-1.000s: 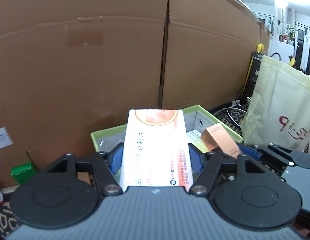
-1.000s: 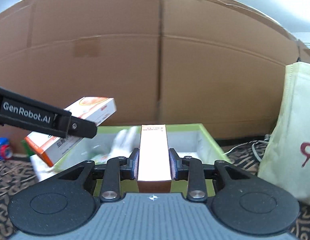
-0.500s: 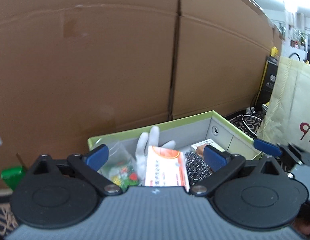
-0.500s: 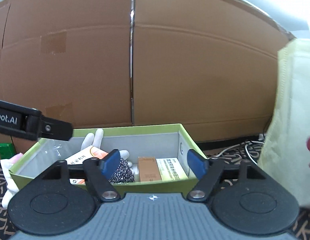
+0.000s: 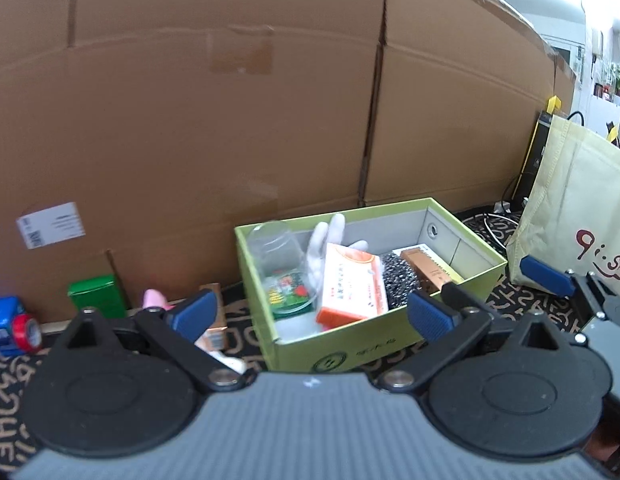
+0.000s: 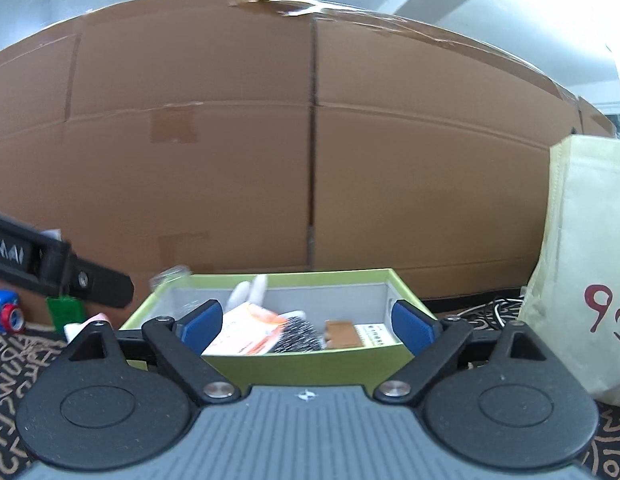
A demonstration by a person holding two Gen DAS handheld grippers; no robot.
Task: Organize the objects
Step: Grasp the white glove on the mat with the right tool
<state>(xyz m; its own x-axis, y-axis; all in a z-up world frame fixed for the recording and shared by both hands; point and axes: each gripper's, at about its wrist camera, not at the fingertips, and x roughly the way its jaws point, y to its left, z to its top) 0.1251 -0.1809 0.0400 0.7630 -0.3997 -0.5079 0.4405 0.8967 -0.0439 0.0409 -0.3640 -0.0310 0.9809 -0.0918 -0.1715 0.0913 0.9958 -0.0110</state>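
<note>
Now your left gripper [image 5: 310, 316] stood released and empty; your right gripper [image 6: 306, 322] had just been spreading, nothing between its pads. At center frame, the orange-and-white medicine box [image 5: 352, 286] and copper carton [image 5: 426, 268] lay inside the green box [image 5: 374, 346].

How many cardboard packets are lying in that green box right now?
3 that I can see in the green box: an orange-white packet in the middle, a brown carton right of the scrubber, a white one beside it. Others may be hidden.
</note>
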